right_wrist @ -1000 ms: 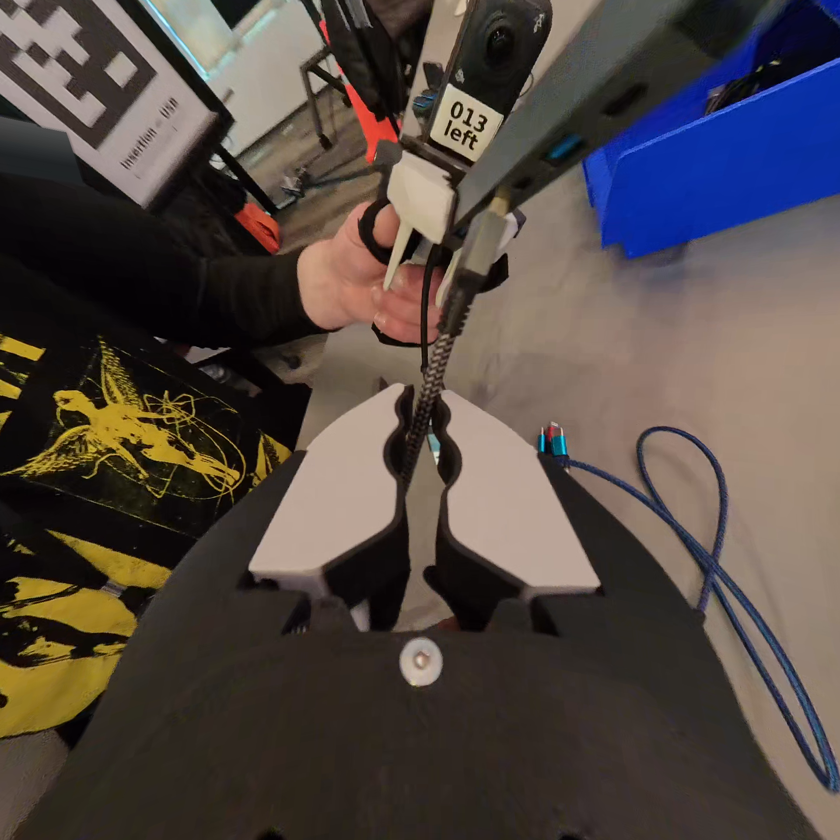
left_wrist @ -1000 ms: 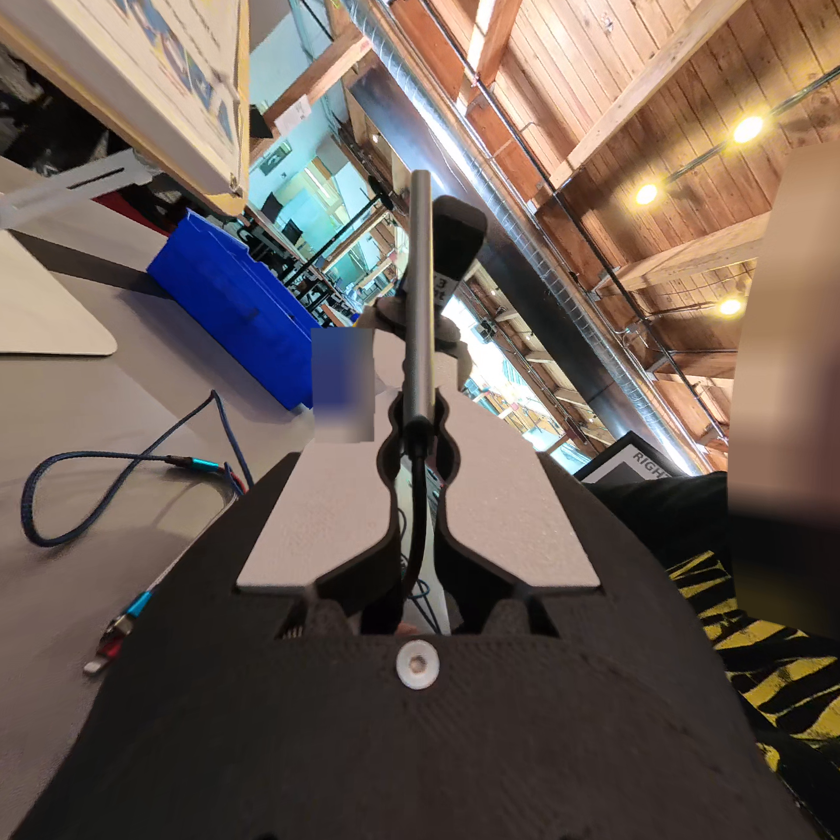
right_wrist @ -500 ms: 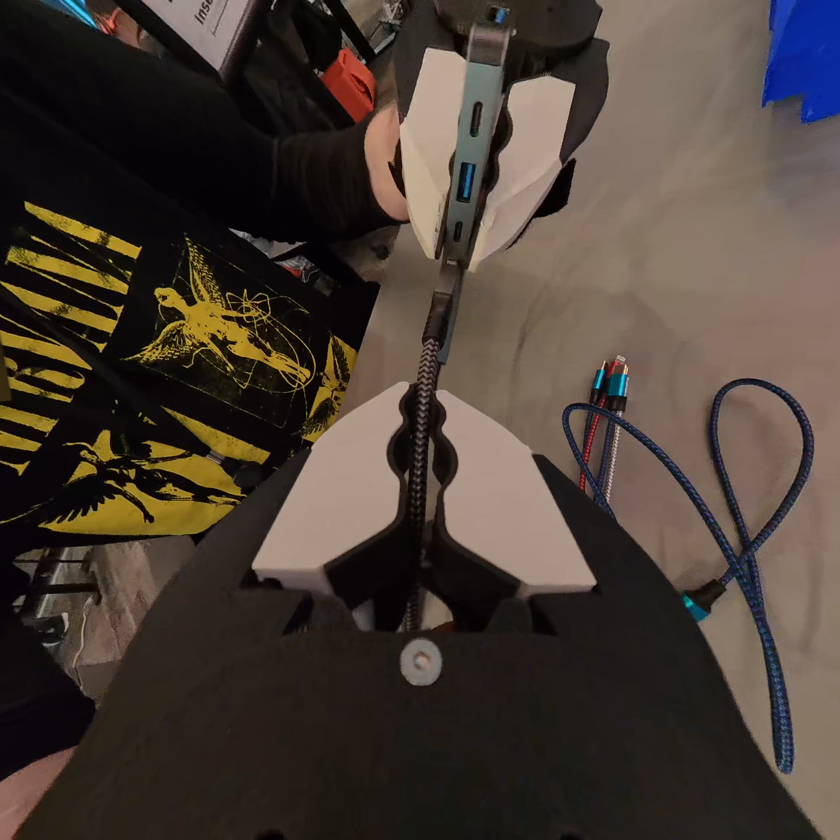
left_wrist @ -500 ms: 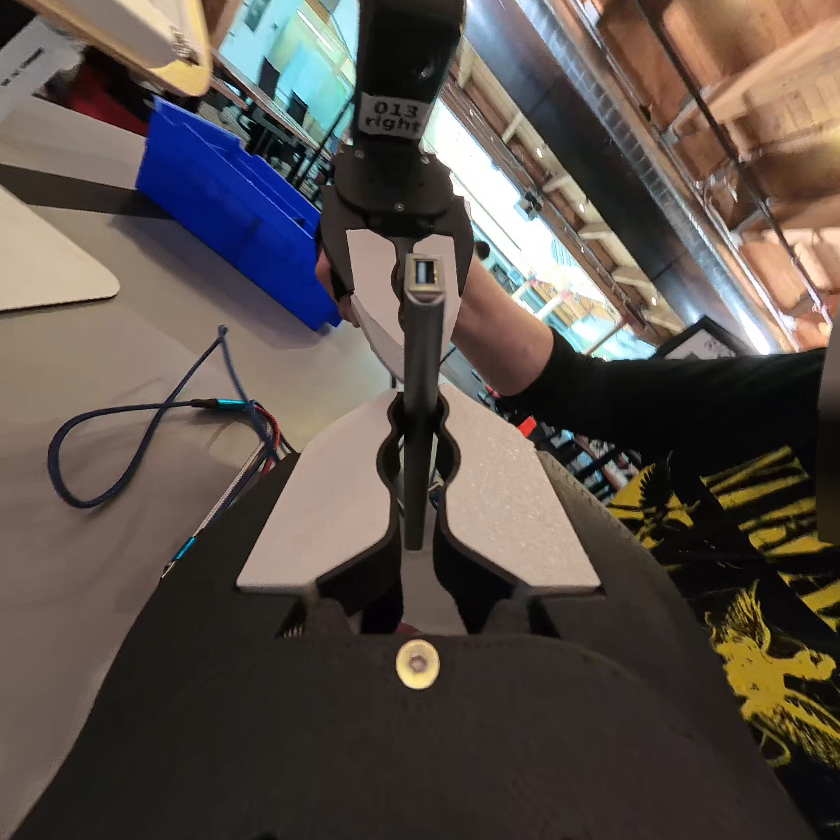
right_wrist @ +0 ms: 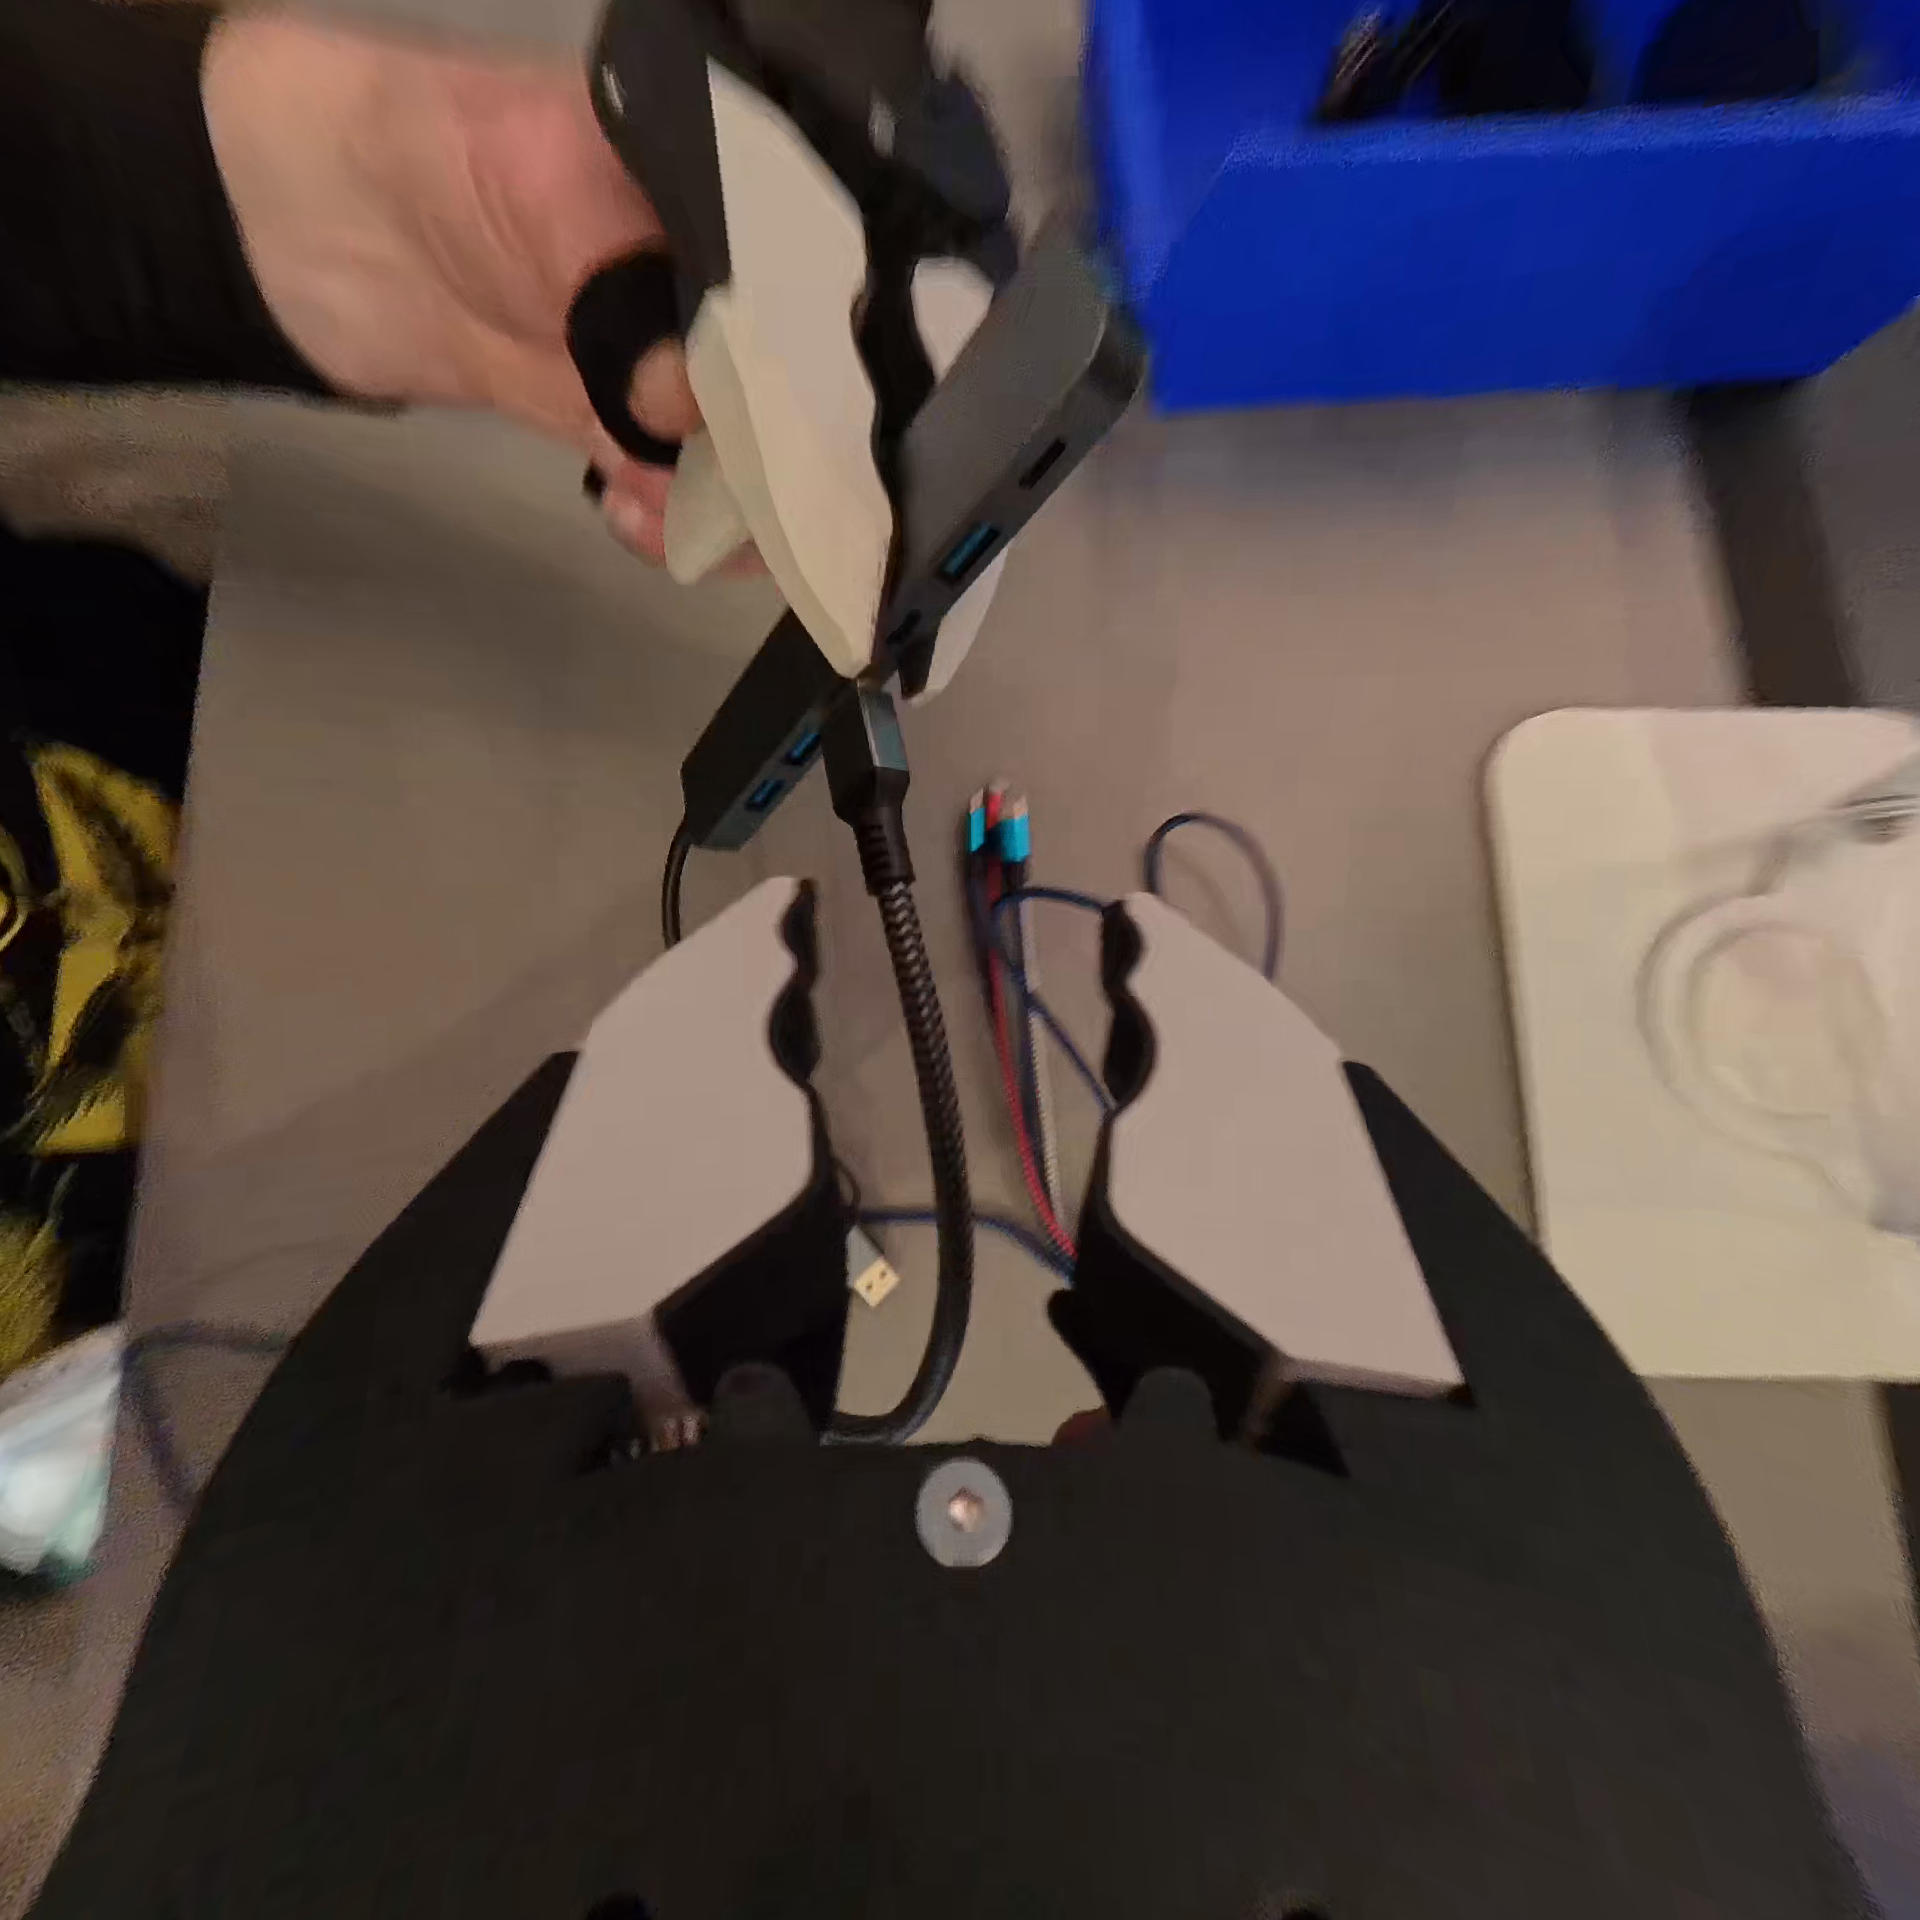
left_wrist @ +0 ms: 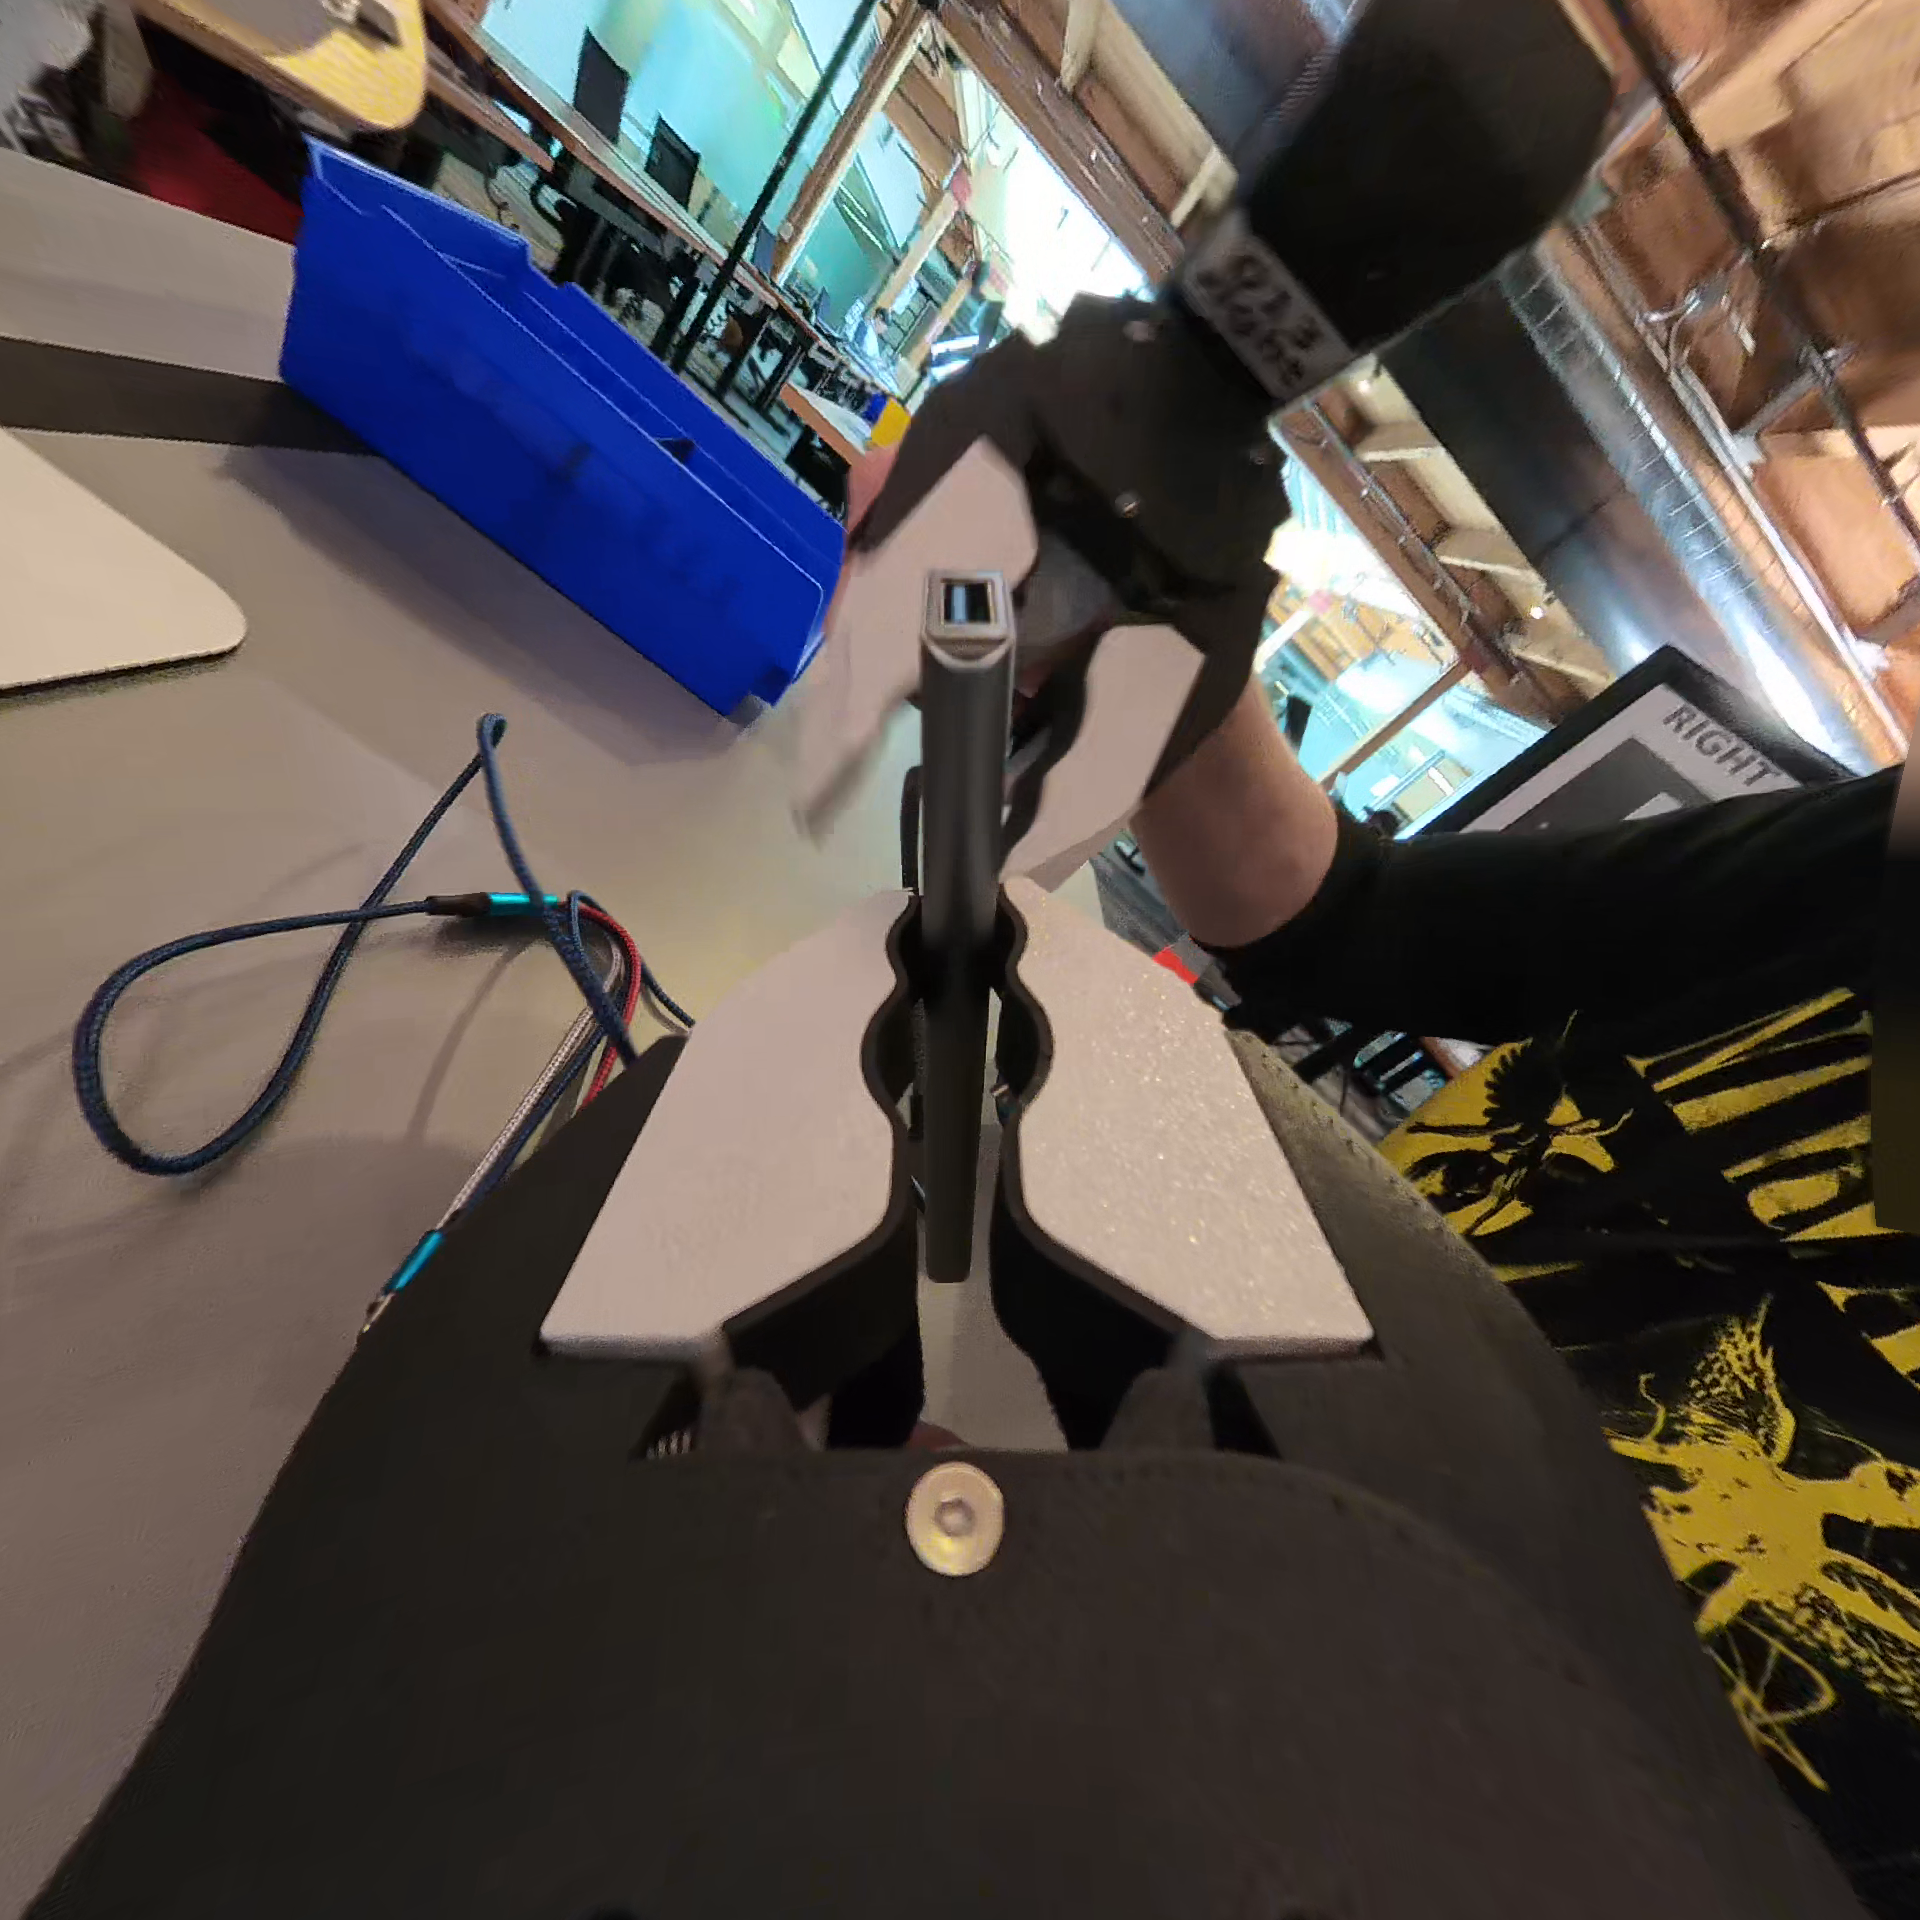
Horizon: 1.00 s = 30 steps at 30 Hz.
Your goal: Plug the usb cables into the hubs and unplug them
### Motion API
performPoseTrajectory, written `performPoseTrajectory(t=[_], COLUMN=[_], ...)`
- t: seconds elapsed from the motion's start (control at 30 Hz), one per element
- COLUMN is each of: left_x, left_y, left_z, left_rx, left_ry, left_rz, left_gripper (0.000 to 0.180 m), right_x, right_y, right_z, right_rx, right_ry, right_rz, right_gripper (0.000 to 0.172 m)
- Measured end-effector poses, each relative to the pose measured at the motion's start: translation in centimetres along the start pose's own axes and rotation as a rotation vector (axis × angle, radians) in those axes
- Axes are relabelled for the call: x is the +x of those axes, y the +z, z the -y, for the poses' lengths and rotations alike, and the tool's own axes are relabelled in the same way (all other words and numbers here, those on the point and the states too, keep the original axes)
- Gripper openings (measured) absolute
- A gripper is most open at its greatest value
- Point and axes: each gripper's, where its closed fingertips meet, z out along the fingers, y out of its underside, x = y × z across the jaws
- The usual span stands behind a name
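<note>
My left gripper (left_wrist: pixel 958 914) is shut on a slim grey USB hub (left_wrist: pixel 964 790) and holds it in the air with an open port at its far end. The right wrist view shows this hub (right_wrist: pixel 1023 405) clamped between the left gripper's white fingers (right_wrist: pixel 800 447). My right gripper (right_wrist: pixel 964 902) is open. A black-and-white braided cable (right_wrist: pixel 920 1029) runs between its fingers and touches neither pad. The cable's grey plug (right_wrist: pixel 871 740) sits at the hub's lower end and looks inserted. The right gripper appears blurred behind the hub in the left wrist view (left_wrist: pixel 997 665).
A second black hub (right_wrist: pixel 753 753) with blue ports lies on the grey table (right_wrist: pixel 416 727). Blue and red cables (right_wrist: pixel 1000 831) lie beside it and also show in the left wrist view (left_wrist: pixel 499 904). A blue bin (right_wrist: pixel 1507 229) stands behind, a white pad (right_wrist: pixel 1704 1039) to the right. Spacing between my two grippers at the tips: around 4 cm.
My right gripper has opened and let go of the braided cable, which stays hanging from the hub. The left gripper keeps its hold on the hub. Both views have swung.
</note>
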Motion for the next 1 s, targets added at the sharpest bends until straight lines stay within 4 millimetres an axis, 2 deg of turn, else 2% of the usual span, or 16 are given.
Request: performPoseTrajectory(t=[0.07,0.1,0.2,0.23,0.27,0.3,0.37,0.5,0.77,0.9,1.0], left_x=[0.6,0.7,1.7,1.9,1.7,1.6,1.8,0.9,1.1,0.7,-0.1], left_y=[0.2,0.0,-0.3,-0.3,-0.3,-0.3,0.0,0.5,0.6,1.3,1.3], left_z=[0.1,0.4,0.6,0.6,0.4,0.2,-0.2,-0.9,-2.1,-3.6,-3.6], left_rx=[-0.001,0.015,0.022,0.023,0.013,0.007,-0.002,-0.051,-0.16,-0.227,-0.201], left_ry=[0.016,0.019,0.039,0.029,0.015,0.013,0.014,0.045,0.065,0.088,0.064], left_rz=[-0.007,-0.007,-0.057,-0.076,-0.082,-0.089,-0.113,-0.043,-0.016,0.012,0.028], left_gripper=[0.011,0.011,0.013,0.019,0.033,0.033,0.018,0.011,0.012,0.012,0.012], right_x=[-2.3,-2.7,-3.4,-3.4,-3.3,-3.2,-3.0,-2.8,-3.0,-2.9,-2.3], right_y=[1.2,1.3,1.0,0.8,0.5,0.2,0.0,0.1,0.1,0.2,0.6], right_z=[-0.6,-0.4,0.3,0.6,0.9,1.2,1.0,0.2,0.1,-0.3,-0.4], right_rx=[-0.057,-0.031,0.04,0.069,0.098,0.119,0.121,0.095,0.013,-0.041,-0.062], right_ry=[0.03,0.048,0.068,0.074,0.08,0.09,0.106,0.129,0.089,0.066,0.063], right_rz=[0.256,0.328,0.447,0.463,0.468,0.476,0.486,0.506,0.545,0.549,0.516], right_gripper=[0.008,0.002,0.001,0.0,0.001,0.0,0.0,0.0,0.0,0.0,0.0])
